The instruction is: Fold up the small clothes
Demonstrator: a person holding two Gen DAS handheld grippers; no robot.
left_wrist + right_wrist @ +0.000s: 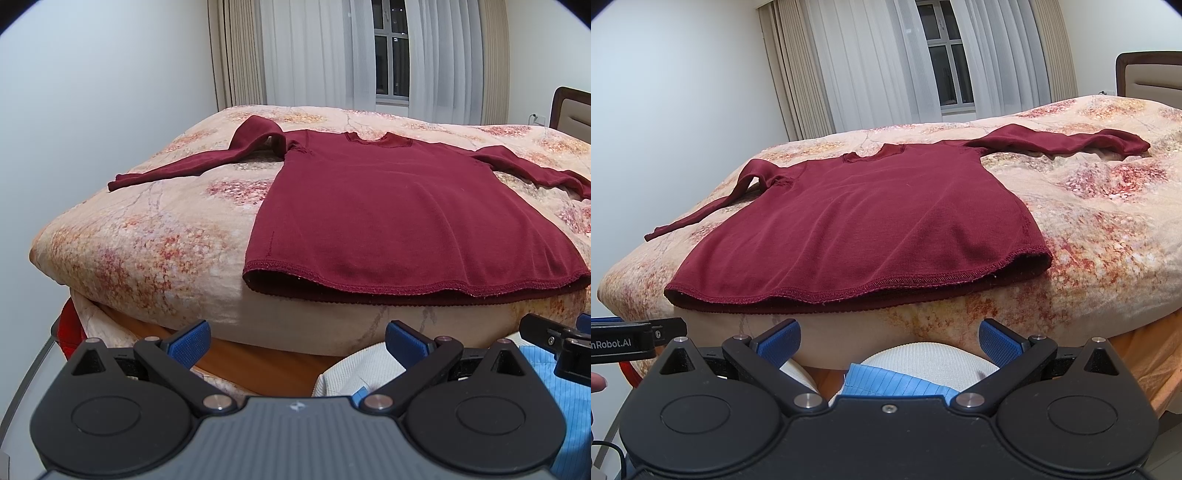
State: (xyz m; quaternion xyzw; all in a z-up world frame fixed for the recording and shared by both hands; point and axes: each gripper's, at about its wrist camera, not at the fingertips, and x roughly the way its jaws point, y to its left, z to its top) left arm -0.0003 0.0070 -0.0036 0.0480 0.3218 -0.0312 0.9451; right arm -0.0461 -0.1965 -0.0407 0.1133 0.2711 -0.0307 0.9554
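We see a dark red long-sleeved knit top (399,206) (871,221) lying flat and unfolded on a floral peach-and-pink quilted bedspread (147,236) (1089,236), its hem at the near edge of the bed and its neckline toward the far side. In the left wrist view one sleeve (192,162) stretches out to the left, while the other sleeve (535,173) runs out of the picture at the right edge, so we cannot see its cuff. In the right wrist view that sleeve (1060,142) lies bent across the bedspread, with its cuff in sight.

We find the left gripper (297,341) held below and in front of the hem, its blue-padded fingers (190,343) spread wide with nothing between them. The right gripper (889,341) is held likewise, its blue pads (999,341) wide apart and touching no cloth. Each gripper's edge intrudes into the other's view, only partly visible.

Beneath the grippers we make out a white ribbed cloth (923,356) and a light blue striped cloth (890,380), both largely hidden by the gripper bodies; what they belong to we cannot tell. A window with pale vertical curtains (314,55) (871,62) stands behind the bed, and a brown headboard (1148,77) is cut off at the right.
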